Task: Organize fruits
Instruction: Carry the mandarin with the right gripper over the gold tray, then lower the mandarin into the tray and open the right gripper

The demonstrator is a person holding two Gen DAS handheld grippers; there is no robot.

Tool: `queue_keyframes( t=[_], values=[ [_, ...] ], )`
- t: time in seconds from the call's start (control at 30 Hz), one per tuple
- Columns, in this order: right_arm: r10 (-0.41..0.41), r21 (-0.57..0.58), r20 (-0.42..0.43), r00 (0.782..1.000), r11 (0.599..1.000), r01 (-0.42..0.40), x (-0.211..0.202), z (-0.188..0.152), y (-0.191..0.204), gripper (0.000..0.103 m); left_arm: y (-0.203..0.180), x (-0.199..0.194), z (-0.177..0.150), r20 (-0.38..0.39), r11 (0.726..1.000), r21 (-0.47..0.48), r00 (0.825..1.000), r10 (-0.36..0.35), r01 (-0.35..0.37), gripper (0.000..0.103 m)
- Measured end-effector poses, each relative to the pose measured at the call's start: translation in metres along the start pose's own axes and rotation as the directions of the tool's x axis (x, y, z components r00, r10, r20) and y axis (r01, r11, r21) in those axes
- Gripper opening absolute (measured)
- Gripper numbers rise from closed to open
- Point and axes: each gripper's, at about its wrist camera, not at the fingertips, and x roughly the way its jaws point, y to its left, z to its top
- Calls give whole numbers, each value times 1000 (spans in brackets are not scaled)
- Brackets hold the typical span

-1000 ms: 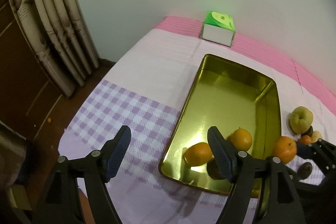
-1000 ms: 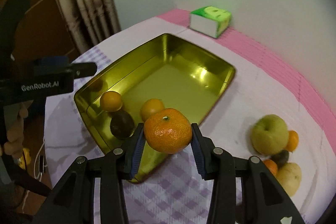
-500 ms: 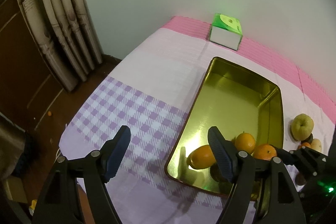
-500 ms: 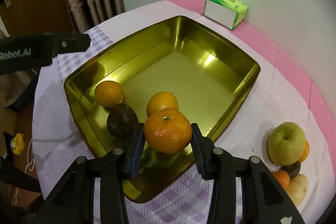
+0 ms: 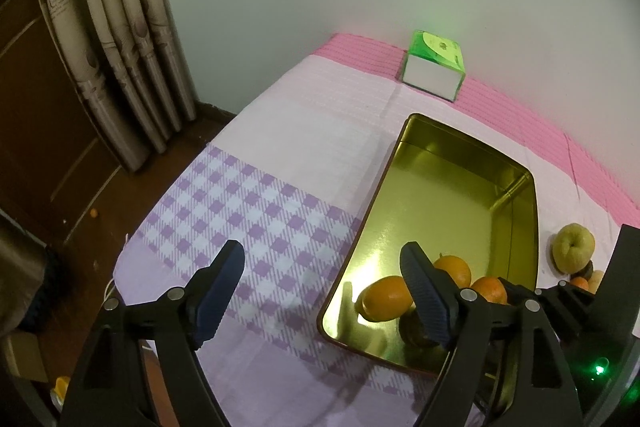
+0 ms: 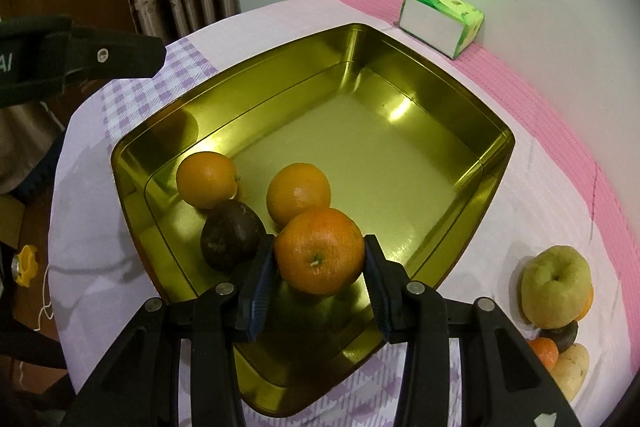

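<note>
My right gripper is shut on a mandarin and holds it low inside the near end of the gold tray. In the tray lie two oranges and a dark passion fruit. My left gripper is open and empty above the checked cloth, left of the tray. The held mandarin also shows in the left wrist view. A green apple and small fruits lie on the cloth to the right.
A green tissue box stands by the wall behind the tray. Curtains and a wooden door are off the table's left. The table edge drops to the floor on the left.
My right gripper has carried the mandarin forward and down over the tray's near end. My left gripper has drawn back and left, still open.
</note>
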Motion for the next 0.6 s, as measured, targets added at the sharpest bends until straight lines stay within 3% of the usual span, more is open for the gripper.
queue_keyframes(
  t=[0.6],
  values=[
    [6,10,2,1000,1000,-6,1,0,-3,41,-2,3,-2,-7,1000,-1,1000,-14,14,81]
  ],
)
